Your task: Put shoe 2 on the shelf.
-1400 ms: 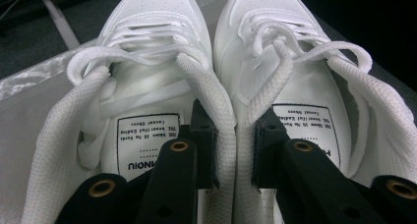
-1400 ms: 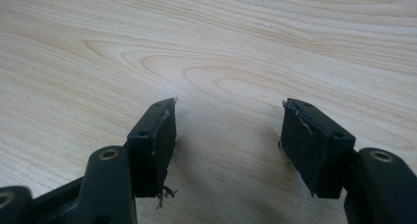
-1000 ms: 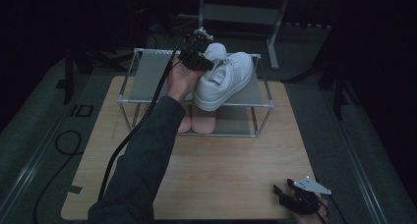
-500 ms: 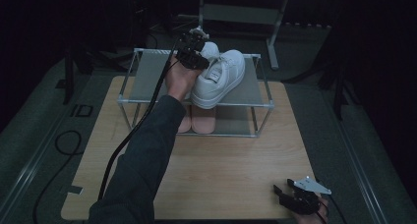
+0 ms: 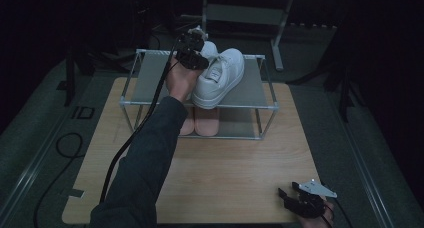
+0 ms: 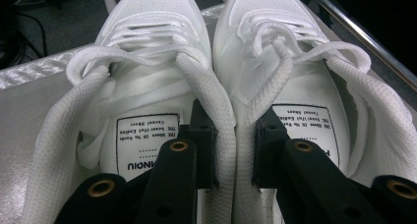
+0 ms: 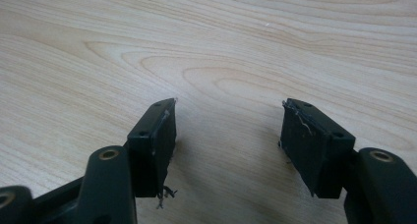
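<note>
The pair of white sneakers (image 5: 219, 78) sits on the top shelf of the wire rack (image 5: 150, 73) at the far side of the wooden table (image 5: 225, 163); the left gripper (image 5: 192, 55) pinches the two inner collars together, one jaw inside each shoe; the right gripper (image 5: 302, 202) rests at the table's near right corner, jaws spread, nothing between them; tan insoles (image 5: 206, 122) lie on the lower shelf.

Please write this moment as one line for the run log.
left gripper: shut on white sneakers, inner collars pinched | place: rack top shelf | right gripper: open over table
</note>
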### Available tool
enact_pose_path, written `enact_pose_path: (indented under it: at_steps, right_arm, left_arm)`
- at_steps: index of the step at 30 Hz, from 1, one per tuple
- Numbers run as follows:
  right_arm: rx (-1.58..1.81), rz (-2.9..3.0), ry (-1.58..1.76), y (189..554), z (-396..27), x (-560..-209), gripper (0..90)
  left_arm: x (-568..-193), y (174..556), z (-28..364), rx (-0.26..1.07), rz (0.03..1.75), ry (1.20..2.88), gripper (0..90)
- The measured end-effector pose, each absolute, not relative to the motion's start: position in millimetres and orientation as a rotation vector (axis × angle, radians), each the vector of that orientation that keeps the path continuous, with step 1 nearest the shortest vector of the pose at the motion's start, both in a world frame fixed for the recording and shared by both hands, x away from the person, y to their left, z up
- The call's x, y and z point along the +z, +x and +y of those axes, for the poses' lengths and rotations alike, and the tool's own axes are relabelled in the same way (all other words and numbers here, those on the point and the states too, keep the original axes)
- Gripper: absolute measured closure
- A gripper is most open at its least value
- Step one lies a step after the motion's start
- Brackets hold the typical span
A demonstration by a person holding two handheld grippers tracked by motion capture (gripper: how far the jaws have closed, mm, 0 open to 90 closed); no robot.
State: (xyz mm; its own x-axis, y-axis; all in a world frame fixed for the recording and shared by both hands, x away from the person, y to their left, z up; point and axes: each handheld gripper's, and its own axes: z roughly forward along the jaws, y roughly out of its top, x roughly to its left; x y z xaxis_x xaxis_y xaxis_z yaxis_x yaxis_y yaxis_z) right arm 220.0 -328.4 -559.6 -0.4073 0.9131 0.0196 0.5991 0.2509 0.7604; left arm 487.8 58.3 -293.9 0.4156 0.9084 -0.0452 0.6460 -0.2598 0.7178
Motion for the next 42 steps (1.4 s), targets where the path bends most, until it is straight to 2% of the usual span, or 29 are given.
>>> enact_pose_path:
  at_steps: [42]
  right_arm:
    - [0.982, 2.1, 1.376, 219.8, -328.3, -559.5, 37.7]
  left_arm:
    - [-299.7, 495.1, 67.6, 0.569, 1.526, 1.834, 75.6]
